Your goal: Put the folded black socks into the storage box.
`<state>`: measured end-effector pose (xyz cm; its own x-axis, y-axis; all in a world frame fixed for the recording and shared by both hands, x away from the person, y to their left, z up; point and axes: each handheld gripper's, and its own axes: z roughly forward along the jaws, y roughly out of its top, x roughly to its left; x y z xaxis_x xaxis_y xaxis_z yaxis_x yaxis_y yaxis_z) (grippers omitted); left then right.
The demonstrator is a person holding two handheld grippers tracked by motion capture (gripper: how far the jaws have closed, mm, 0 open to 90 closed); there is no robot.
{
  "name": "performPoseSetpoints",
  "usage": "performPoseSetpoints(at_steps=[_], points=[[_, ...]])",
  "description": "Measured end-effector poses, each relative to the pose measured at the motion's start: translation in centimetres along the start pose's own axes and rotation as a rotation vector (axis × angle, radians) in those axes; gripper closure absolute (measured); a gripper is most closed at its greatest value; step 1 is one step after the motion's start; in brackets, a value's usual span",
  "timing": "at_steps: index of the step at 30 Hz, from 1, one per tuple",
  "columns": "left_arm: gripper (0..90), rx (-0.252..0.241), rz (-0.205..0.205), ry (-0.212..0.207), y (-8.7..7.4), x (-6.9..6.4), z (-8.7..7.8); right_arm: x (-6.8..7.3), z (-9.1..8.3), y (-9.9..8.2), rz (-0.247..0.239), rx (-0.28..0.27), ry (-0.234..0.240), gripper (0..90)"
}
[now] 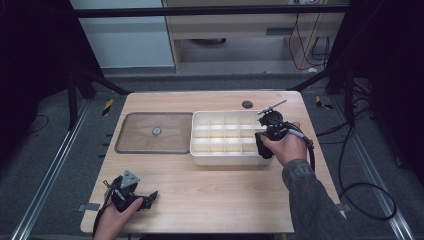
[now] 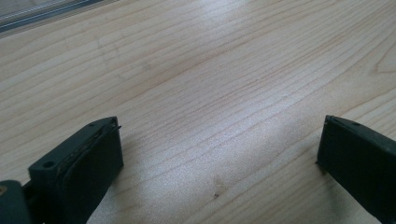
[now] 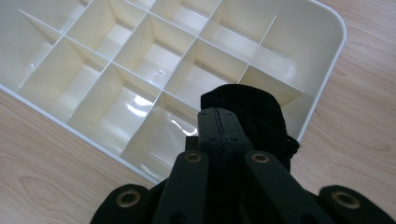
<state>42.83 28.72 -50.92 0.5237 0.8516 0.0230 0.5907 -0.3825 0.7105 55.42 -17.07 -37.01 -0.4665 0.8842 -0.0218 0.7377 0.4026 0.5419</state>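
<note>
- Left gripper [image 1: 150, 196] is held low over the near left of the table [image 1: 220, 200], well apart from the work; its jaws are spread wide with only bare wood between them in the left gripper view.
- Right gripper [image 3: 219, 114] is seen at the near right corner of the tray [image 1: 200, 159]; its jaws are pressed together on a black cloth [image 3: 254, 116], a sock or similar, which is pinched at its near edge.
- Cloth is bunched beyond the jaw tips and hangs over the near right compartment, at the tray's right wall; part may overlap the rim, cannot be told.
- Key relation: the compartment lies straight below and just ahead of the fingertips, so the coming move is judged a short lowering and release into that cell; the right hand [image 1: 287, 147] is by far the nearer one.
- Long axis of the cloth cannot be made out; it reads as a dark lump with faint ribbing.
- Other compartments look empty in the right gripper view.
- Clear lid [image 1: 155, 132] is lying flat left of the tray, just beside it, a round knob at its middle.
- Hidden: the cloth's underside and whether it touches the cell floor or dividers; in the high view the cloth is mostly masked by hand and gripper.
</note>
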Motion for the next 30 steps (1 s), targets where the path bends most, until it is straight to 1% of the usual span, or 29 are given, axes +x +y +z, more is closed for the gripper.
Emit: performPoseSetpoints(at_steps=[7, 15, 20, 30], points=[[0.0, 0.000, 0.000, 0.000, 0.0, 0.0, 0.0, -0.5, 0.7, -0.1, 0.012, 0.014, -0.013, 90.0], [0.0, 0.000, 0.000, 0.000, 0.0, 0.0, 0.0, -1.1, 1.1, -0.4, 0.028, 0.020, -0.015, 90.0], [0.0, 0.000, 0.000, 0.000, 0.0, 0.0, 0.0, -1.3, 1.3, -0.4, 0.026, 0.025, -0.024, 90.0], [0.0, 0.000, 0.001, -0.001, 0.0, 0.0, 0.0, -1.4, 1.5, -0.5, 0.022, 0.027, -0.028, 90.0]])
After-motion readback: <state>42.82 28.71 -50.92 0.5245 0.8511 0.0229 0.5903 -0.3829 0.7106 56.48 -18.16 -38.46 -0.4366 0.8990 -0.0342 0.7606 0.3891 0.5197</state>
